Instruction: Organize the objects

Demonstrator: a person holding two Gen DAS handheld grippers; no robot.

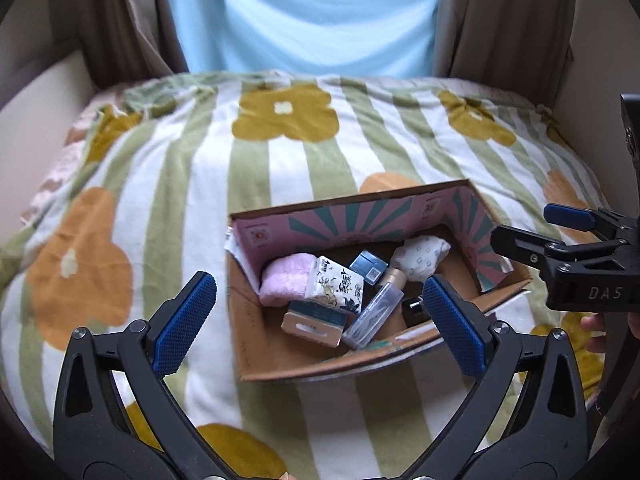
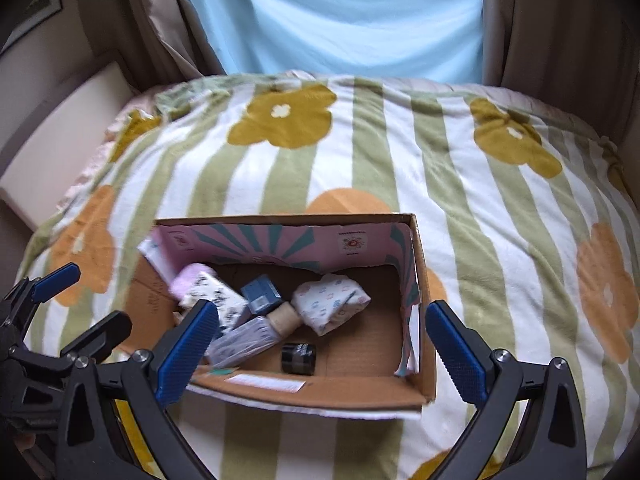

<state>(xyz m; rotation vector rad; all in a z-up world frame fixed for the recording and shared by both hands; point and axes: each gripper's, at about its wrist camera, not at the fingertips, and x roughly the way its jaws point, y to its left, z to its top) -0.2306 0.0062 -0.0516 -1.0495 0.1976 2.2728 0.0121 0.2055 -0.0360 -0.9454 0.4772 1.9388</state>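
An open cardboard box (image 1: 280,364) (image 2: 424,276) with a pink and teal lining lies on the bed. Inside lie a pink towel (image 1: 282,280), a tissue pack (image 1: 338,286) (image 2: 224,296), a small blue box (image 1: 368,266) (image 2: 262,292), a clear bottle with a beige cap (image 1: 374,312) (image 2: 256,334), a white patterned bundle (image 1: 422,258) (image 2: 330,304), a flat carded pack (image 1: 314,322) and a black cylinder (image 2: 298,358). My left gripper (image 1: 320,322) is open and empty above the box's near side. My right gripper (image 2: 322,342) is open and empty over the box.
A green-and-white striped blanket with yellow and orange flowers (image 1: 192,168) (image 2: 480,208) covers the bed. A light blue curtain (image 1: 308,12) and beige drapes (image 2: 560,20) hang behind. Beige walls flank the bed. The right gripper shows at the right in the left wrist view (image 1: 520,232).
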